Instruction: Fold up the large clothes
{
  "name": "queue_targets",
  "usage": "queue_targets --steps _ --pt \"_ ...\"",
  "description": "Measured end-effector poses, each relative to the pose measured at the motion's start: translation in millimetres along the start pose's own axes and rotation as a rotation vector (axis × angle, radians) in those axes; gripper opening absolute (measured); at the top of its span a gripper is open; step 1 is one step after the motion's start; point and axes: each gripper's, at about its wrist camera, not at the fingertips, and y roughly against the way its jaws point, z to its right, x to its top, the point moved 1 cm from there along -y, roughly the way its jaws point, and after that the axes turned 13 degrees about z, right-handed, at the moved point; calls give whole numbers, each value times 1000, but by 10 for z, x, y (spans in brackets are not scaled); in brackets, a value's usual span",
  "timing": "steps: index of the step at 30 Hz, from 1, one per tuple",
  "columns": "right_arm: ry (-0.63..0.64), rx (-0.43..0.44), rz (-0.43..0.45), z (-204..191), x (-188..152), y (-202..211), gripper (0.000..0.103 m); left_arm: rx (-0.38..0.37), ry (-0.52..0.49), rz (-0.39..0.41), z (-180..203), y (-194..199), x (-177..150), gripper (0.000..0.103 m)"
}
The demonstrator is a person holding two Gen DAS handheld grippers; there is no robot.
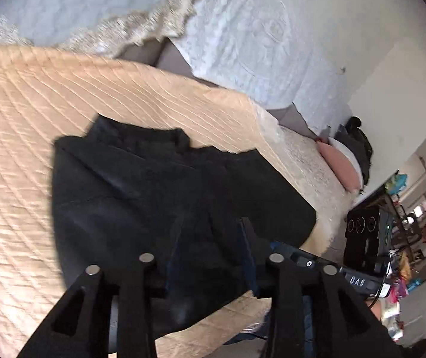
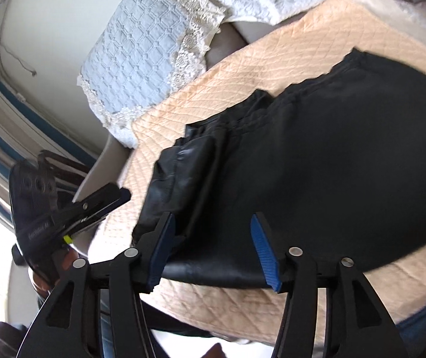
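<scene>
A black folded garment (image 2: 332,155) lies on a peach quilted blanket (image 1: 78,95). The right gripper (image 2: 213,238) hovers over its near edge, jaws released, empty. The left gripper (image 1: 210,238) is parted above it, gripping nothing. Behind the blanket lie pale blue lace-trimmed pillows (image 2: 135,53).

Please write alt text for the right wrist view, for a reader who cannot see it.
A black garment lies partly folded on a peach quilted cover, with the right tongs open over its near edge, gripping nothing. The left tongs show at the left edge of the cover.
</scene>
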Motion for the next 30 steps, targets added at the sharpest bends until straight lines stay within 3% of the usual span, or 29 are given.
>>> queue_targets --steps 5,9,13,14,15,16,20,26,30 --pt "18 28 -53 -139 33 -371 60 176 -11 55 -477 211 16 43" --pt "34 22 -109 -208 90 -731 60 240 25 38 -761 153 -88 43" --pt "84 -6 -161 -301 131 -1010 57 233 36 32 -871 78 -149 43" --pt "84 -11 -168 -312 151 -1057 30 233 39 31 -883 49 -153 43" --pt "87 -30 -172 -310 158 -1070 13 233 42 29 -891 13 -152 43" --pt "87 -35 -169 -318 170 -1059 10 229 45 27 -898 5 -151 43" --pt "99 -11 -75 -320 169 -723 9 195 16 45 -761 24 -111 43" --pt "22 -70 -50 49 58 -590 9 163 -74 12 -549 -117 -239 43" --pt "27 -72 -14 18 145 -525 8 164 -82 11 -489 -153 -216 43"
